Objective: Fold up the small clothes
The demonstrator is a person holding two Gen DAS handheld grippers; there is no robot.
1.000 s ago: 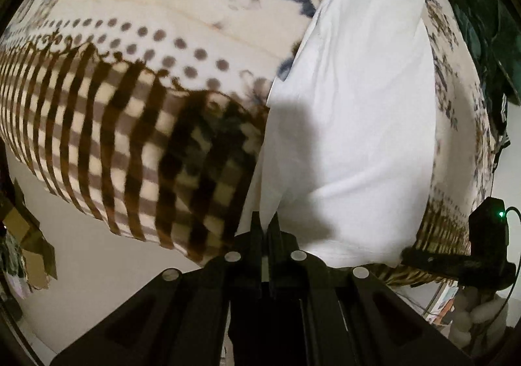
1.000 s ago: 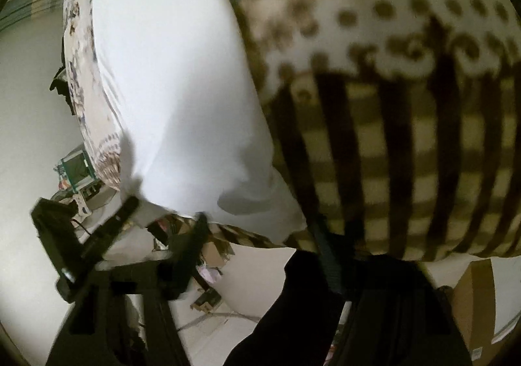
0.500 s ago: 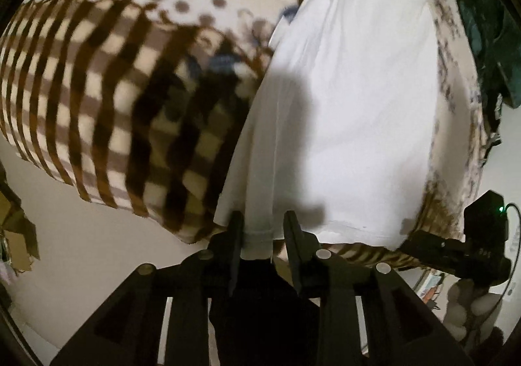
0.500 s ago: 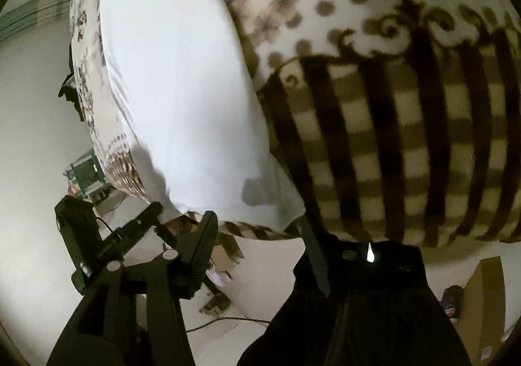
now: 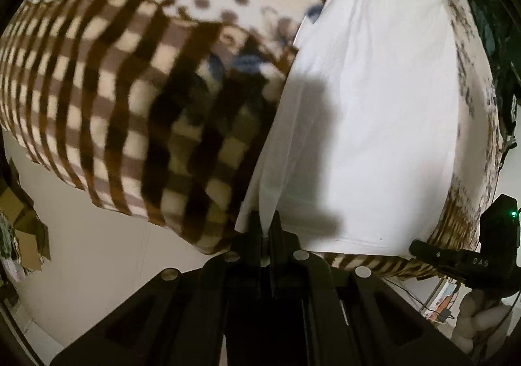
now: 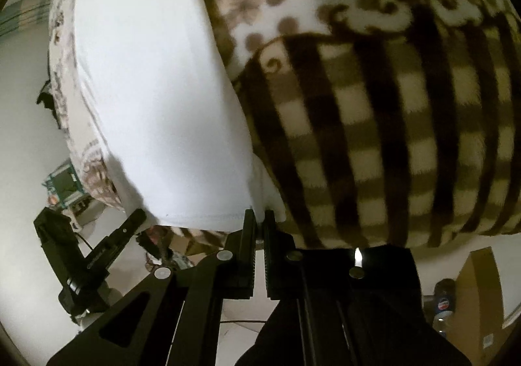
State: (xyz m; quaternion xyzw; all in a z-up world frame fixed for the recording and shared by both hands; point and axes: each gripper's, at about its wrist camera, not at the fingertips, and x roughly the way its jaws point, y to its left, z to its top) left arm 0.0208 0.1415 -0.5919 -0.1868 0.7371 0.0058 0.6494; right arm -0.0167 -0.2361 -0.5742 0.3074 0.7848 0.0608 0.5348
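A white garment (image 5: 374, 125) lies flat on a brown-and-cream checked blanket (image 5: 114, 105), its hem at the near edge. My left gripper (image 5: 265, 219) is shut on the garment's near left corner and lifts it slightly. In the right wrist view the same white garment (image 6: 153, 99) fills the left side. My right gripper (image 6: 259, 218) is shut on the garment's near right corner at the hem. Each view shows the other gripper beside the hem.
The blanket (image 6: 374, 138) covers a raised surface whose near edge drops to a pale floor. A cardboard box (image 6: 478, 288) and a soda bottle (image 6: 443, 304) stand at lower right. Cardboard pieces (image 5: 22, 229) lie at the left.
My left jaws have closed on the garment's corner. My right gripper has moved in to the hem and closed on the other corner.
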